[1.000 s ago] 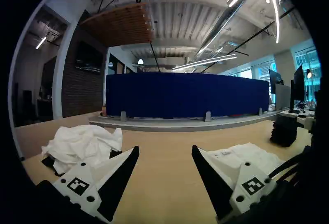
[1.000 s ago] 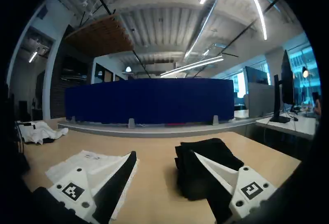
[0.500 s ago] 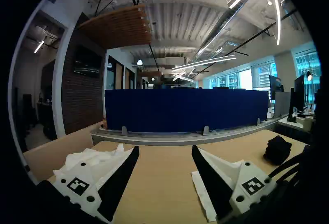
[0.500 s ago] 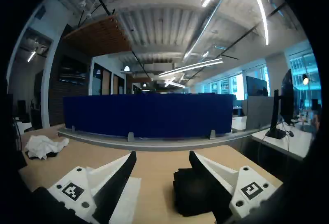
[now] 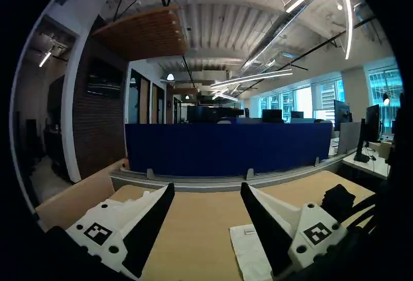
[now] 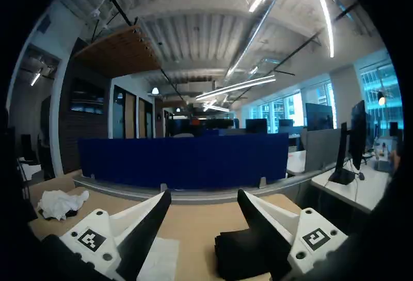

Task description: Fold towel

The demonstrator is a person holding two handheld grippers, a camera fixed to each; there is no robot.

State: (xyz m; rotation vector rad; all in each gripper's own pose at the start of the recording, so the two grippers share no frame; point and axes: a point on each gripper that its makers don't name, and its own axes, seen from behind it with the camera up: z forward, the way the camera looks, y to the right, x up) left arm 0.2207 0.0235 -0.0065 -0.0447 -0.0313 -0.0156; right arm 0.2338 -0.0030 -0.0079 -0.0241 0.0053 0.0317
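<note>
White towel (image 5: 248, 247) edge beside bare tabletop (image 5: 201, 229)

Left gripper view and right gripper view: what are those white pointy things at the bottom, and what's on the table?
Those are the two fingers of a grabbing tool that a person holds, one in each hand. A camera rides on each tool and looks forward, so one picture comes from the left tool, the other from the right tool. Both are open and hold nothing. On the wooden table lie a flat white towel, a stack of folded black towels and a crumpled white towel.
</note>
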